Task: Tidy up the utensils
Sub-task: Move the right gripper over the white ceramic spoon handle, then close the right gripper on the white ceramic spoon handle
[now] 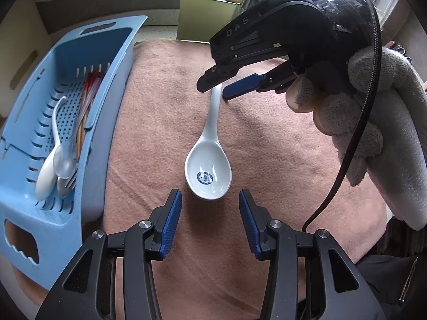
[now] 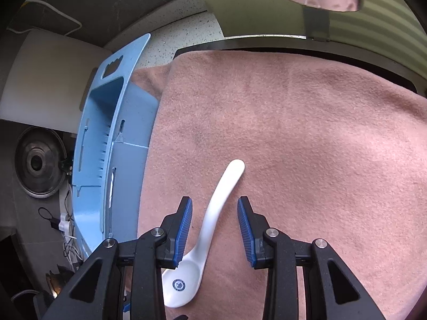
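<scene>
Inside blue basket (perforated): cutlery.

Surface is covered by a pinkish-brown fleece towel, slightly rumpled, with a speckled light countertop showing past its far edge. Directly on the towel: one white ceramic soup spoon, bowl up, blue emblem inside the bowl, handle pointing away. Along the towel's left side sits a light blue slotted plastic basket, its near end overlapping the towel edge. A pale green striped board stands behind the towel's far edge.
</scene>
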Tool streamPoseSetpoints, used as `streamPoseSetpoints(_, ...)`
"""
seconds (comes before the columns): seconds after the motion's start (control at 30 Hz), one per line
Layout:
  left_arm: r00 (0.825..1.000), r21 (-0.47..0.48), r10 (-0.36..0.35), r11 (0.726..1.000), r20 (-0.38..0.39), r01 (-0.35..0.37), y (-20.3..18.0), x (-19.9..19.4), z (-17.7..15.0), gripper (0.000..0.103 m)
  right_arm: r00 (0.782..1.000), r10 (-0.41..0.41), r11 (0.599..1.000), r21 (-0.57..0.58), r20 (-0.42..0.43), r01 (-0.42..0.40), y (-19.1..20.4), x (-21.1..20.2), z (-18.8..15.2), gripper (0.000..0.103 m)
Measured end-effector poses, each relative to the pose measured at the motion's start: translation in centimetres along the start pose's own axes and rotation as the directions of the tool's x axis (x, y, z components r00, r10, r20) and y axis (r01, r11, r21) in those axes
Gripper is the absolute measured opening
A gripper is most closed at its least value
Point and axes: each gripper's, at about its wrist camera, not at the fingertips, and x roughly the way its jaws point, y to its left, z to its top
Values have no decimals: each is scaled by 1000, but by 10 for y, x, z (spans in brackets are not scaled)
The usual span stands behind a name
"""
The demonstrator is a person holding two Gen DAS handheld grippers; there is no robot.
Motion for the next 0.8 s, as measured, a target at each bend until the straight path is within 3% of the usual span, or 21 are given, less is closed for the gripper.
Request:
streamPoseSetpoints(0.27, 1000, 3, -13, 1000, -16, 13, 0, 15, 2, 43, 998, -35, 999, 3, 44, 35, 7, 2, -5, 31)
streamPoseSetpoints(0.37, 1000, 6, -4, 1000, -20, 4, 0, 22, 6, 43, 997, -51, 999, 2, 51, 51, 8, 3, -5, 22)
streamPoseSetpoints(0.67, 1000, 2, 2, 1000, -16, -2, 7, 36, 16, 43, 998, -47, 999, 21, 46, 46, 7, 4, -5, 14)
streamPoseSetpoints(0.8, 1000, 13, -4, 1000, -17, 4, 7, 39, 19, 35, 997, -56, 998, 19, 54, 55, 8, 3, -8, 14)
